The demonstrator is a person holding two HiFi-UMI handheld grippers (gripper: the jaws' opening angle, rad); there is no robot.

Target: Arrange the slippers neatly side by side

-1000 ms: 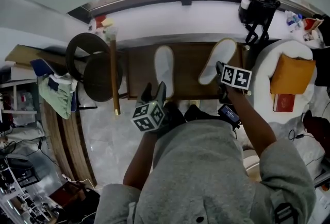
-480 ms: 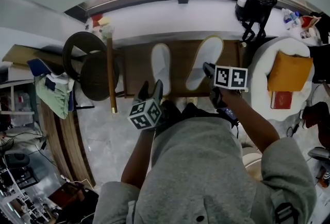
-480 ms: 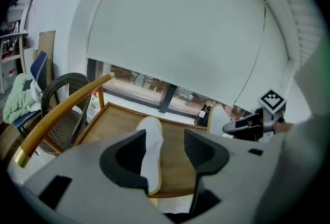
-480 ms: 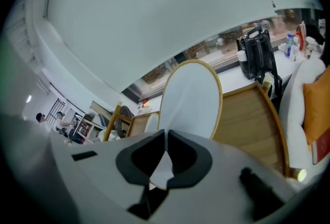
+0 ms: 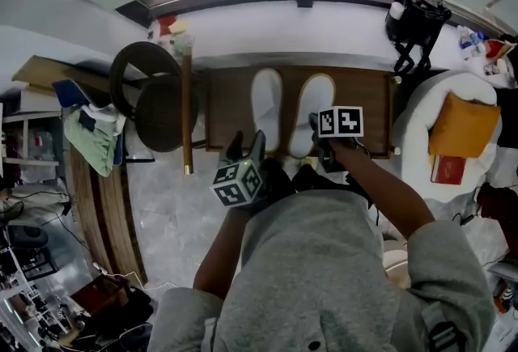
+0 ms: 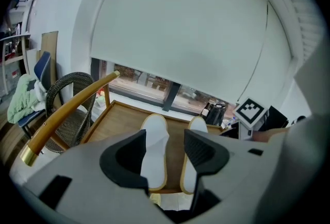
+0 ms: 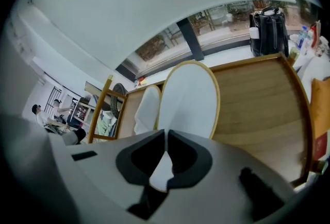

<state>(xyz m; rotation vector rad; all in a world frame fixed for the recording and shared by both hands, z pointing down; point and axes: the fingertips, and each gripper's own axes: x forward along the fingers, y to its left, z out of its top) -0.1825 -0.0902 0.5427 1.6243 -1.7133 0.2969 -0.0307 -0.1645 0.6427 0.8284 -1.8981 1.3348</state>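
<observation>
Two white slippers lie on a low brown wooden table (image 5: 364, 99). The left slipper (image 5: 265, 108) (image 6: 152, 151) (image 7: 147, 109) rests flat and straight. Close beside it, nearly parallel, is the right slipper (image 5: 311, 112) (image 6: 192, 156) (image 7: 188, 102). My right gripper (image 5: 317, 130) (image 7: 166, 158) is shut on the heel end of the right slipper. Over the table's near edge my left gripper (image 5: 244, 146) (image 6: 165, 153) hovers open, holding nothing, behind the left slipper's heel.
A round wicker chair (image 5: 150, 99) with a wooden pole (image 5: 187, 112) stands left of the table. A black bag (image 5: 417, 23) sits on the white sill at the back right. A white seat with an orange cushion (image 5: 461, 128) is at the right.
The right gripper has carried the right slipper leftward and turned it from slanted to nearly parallel, close beside the left slipper. The left gripper has barely moved.
</observation>
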